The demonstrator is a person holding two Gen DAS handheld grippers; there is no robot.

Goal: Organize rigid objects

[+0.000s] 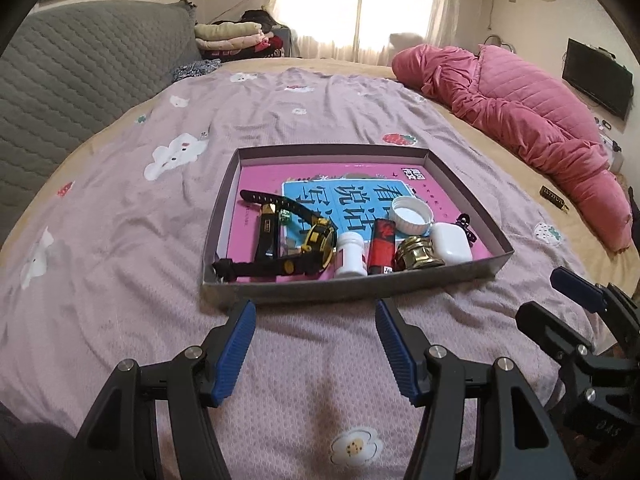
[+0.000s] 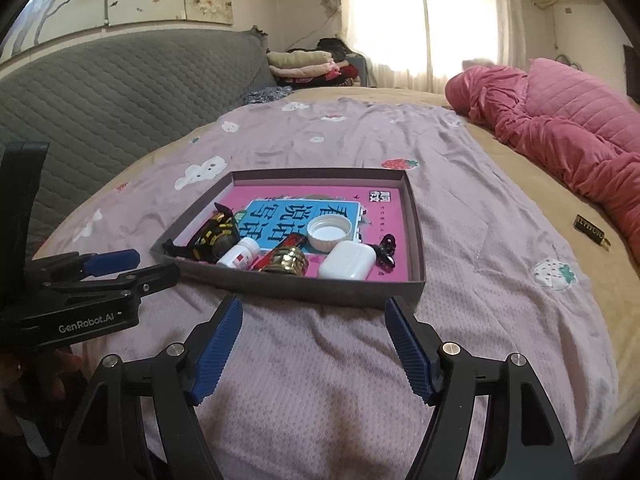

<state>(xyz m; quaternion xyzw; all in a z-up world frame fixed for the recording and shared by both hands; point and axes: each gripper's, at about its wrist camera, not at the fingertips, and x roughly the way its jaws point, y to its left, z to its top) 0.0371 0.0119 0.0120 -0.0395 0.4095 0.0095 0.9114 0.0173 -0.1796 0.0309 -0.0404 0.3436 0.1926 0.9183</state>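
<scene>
The bed (image 1: 120,208) is the biggest thing here, covered with a lilac sheet (image 2: 460,208) printed with small clouds and strawberries, and both tools hang above its near part. A pink quilt (image 1: 532,120) lies bunched up far ahead of the tools and to their right side. Just in front of both tools, not touching them, stands a shallow cardboard box (image 1: 344,286) with low grey walls, and the task's things are all inside it. On the box floor lies a pink book (image 2: 384,208) with a blue panel. On top of it, nearest to the left tool, is a black and yellow watch (image 1: 316,240) with its strap stretched out. Going from there toward the right tool come a small white bottle (image 1: 351,256), a red lighter (image 1: 382,246), a brass-coloured round thing (image 2: 286,261) and a white earbud case (image 2: 347,260), all close together along the near wall. A white bottle cap (image 2: 330,232) lies just behind the case, open side up, and a dark hair clip (image 2: 385,251) is beside the case, farther to the right. The left tool (image 1: 316,314) stands half wide with nothing between its blue pads. The right tool (image 2: 314,308) is opened wide and also holds nothing. A small dark bar (image 2: 591,230) lies alone far to the right of the tools, near the quilt.
</scene>
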